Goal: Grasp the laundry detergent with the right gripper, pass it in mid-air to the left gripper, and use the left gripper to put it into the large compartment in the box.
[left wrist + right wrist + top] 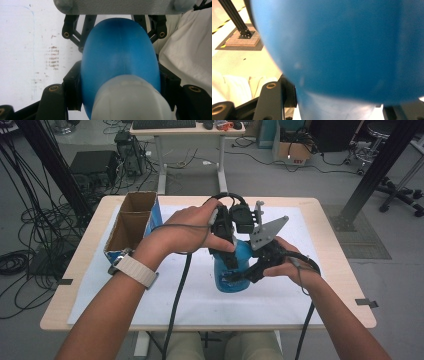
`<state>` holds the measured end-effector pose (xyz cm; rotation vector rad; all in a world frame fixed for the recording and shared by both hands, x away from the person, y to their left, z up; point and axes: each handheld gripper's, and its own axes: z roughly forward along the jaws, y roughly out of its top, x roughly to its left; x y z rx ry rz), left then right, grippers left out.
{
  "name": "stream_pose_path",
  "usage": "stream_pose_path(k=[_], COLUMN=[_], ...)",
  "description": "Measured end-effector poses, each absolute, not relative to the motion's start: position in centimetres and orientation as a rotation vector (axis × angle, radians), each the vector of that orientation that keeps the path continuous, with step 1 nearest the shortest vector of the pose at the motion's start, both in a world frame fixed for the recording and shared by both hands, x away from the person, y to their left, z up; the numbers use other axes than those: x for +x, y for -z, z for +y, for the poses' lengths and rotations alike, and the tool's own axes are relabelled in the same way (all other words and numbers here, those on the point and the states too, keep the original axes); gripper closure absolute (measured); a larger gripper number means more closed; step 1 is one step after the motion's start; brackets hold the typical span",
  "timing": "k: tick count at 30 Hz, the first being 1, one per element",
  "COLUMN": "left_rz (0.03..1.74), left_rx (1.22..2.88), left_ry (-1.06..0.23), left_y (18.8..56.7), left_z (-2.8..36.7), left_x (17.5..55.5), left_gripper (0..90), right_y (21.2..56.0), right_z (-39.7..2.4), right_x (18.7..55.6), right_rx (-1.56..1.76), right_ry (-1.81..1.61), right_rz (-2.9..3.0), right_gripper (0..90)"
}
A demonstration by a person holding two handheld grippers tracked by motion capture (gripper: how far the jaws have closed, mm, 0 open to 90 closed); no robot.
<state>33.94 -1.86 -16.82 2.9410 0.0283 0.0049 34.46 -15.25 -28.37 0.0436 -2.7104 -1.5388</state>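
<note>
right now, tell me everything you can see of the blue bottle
The blue bottle looks like smooth, slightly see-through plastic with a rounded body and a pale whitish cap end. It sits over the white sheet near the table's middle, seemingly on its side. The left tool is shut on it near the cap end, black jaws pressing both flanks; the right tool clamps its body from the other side.

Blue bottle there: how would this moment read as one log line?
object: blue plastic bottle with pale cap | left claw: clamped on it | right claw: clamped on it | over white table sheet
</note>
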Motion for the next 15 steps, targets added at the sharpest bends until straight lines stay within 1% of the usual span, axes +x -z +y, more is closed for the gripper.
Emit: stream_pose_path(k=[3, 4, 5, 6, 7, 8, 9, 10, 11, 13, 15], left_rz=[0.033, 0.030, 0.030, 0.019, 0.026, 0.038, 0.038, 0.043, 0.097, 0.051, 0.079], left_rx=[2.952, 2.977, 2.977, 2.988, 2.984, 2.990, 2.990, 2.990, 2.982, 2.998, 2.999], left_ry=[-0.006, -0.005, -0.005, -0.012, -0.025, -0.025, -0.025, -0.026, 0.003, -0.028, -0.027], left_y=[16.8, 16.7, 16.7, 16.7, 16.7, 16.7, 16.7, 16.7, 16.8, 16.8, 16.8], left_z=[-1.9, -1.9, -1.9, -1.8, -1.6, -1.4, -1.4, -1.3, -1.1, -1.0, -0.8], left_x=[33.8, 33.9, 33.9, 34.0, 34.0, 34.0, 34.0, 34.0, 33.8, 34.1, 34.1], left_gripper=[37.5, 37.4, 37.4, 37.4, 37.4, 37.5, 37.4, 37.4, 37.4, 37.4, 37.4], right_y=[28.5, 28.7, 28.7, 28.8, 28.9, 29.2, 29.2, 29.5, 29.5, 29.5, 29.7], right_z=[-15.2, -15.3, -15.3, -15.5, -15.8, -16.6, -16.6, -17.5, -17.5, -18.4, -19.2], right_x=[34.4, 34.4, 34.4, 34.4, 34.5, 34.6, 34.6, 34.7, 34.7, 34.6, 34.7], right_rx=[0.047, 0.014, 0.014, -0.024, -0.052, -0.145, -0.145, -0.256, -0.256, -0.357, -0.484], right_ry=[1.555, 1.567, 1.567, 1.567, 1.562, 1.516, 1.516, 1.443, 1.443, 1.353, 1.206], right_rz=[-2.696, -2.678, -2.678, -2.686, -2.700, -2.721, -2.721, -2.735, -2.735, -2.728, -2.705], right_gripper=[41.4, 32.0, 32.0, 27.2, 24.2, 18.7, 18.7, 15.3, 15.3, 12.8, 7.9])
